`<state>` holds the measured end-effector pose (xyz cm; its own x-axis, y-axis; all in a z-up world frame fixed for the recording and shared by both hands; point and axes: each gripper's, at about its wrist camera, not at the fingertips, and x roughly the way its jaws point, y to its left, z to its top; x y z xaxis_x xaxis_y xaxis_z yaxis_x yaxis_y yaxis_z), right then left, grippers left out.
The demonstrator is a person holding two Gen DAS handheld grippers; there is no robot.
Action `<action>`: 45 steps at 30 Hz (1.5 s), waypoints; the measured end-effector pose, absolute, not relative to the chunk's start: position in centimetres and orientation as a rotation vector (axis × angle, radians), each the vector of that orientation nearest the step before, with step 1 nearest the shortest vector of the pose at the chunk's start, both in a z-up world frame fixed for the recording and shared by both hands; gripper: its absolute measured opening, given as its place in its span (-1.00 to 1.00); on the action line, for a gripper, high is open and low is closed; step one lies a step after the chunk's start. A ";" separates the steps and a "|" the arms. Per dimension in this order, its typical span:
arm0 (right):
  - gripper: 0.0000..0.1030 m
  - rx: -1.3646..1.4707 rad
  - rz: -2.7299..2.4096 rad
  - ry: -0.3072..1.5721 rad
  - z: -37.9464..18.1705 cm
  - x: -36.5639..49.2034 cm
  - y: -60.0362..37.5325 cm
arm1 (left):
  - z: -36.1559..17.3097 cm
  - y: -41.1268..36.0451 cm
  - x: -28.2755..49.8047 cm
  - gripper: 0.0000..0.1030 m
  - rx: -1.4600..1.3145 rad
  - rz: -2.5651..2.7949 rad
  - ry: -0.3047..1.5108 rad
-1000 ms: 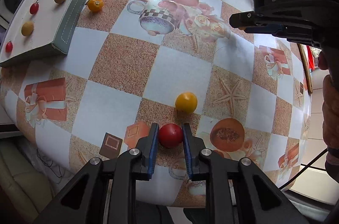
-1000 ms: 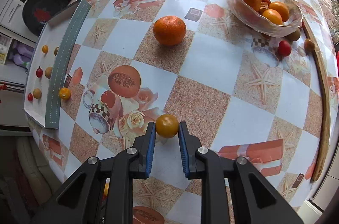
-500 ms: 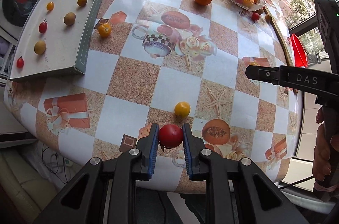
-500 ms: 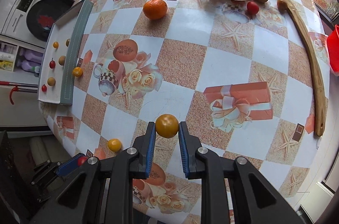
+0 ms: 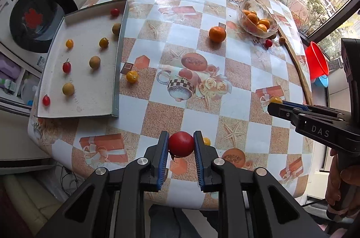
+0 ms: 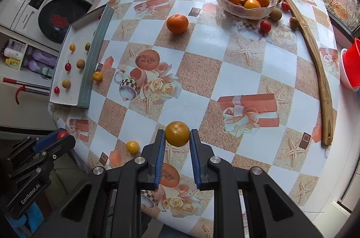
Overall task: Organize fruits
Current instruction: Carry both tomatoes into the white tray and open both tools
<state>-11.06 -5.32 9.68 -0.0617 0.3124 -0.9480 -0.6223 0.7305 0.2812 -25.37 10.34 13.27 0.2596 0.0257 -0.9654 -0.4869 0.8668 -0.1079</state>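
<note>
Left wrist view. Your left gripper [image 5: 181, 145] is clenched on a red tomato [image 5: 181, 144], held clear above the near edge of the table [image 5: 177, 40]. Also in stock: a white tray [image 5: 90, 89] at the left holding small red, yellow and brown fruits in spaced rows; a yellow tomato [image 5: 132, 76] just outside the tray's wall; an orange [image 5: 217, 34] near a glass bowl [image 5: 256, 17] of oranges at the far right. Writing: "DAS" on the body of your right gripper [image 5: 273, 103], which enters from the right.

Right wrist view. Your right gripper is clenched on an orange-yellow tomato [image 6: 177, 133], also off the table. One small yellow fruit [image 6: 132, 146] lies loose on the cloth below it. A long wooden strip [image 6: 315, 53] runs down the right side. Writing: "GenRobot.AI" on the left gripper's body, lower left.

Step in hand, as judged: both fruits are picked and in carry. The next move calls for bringing each over its container, tray or bowl, lowering to a free spot, then releasing without knocking the neighbours.
</note>
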 end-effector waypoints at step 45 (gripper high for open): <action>-0.54 -0.243 0.744 1.529 4.8 -15.4 27.0 | 3.7 41.9 -22.7 -0.54 -0.360 0.328 1.343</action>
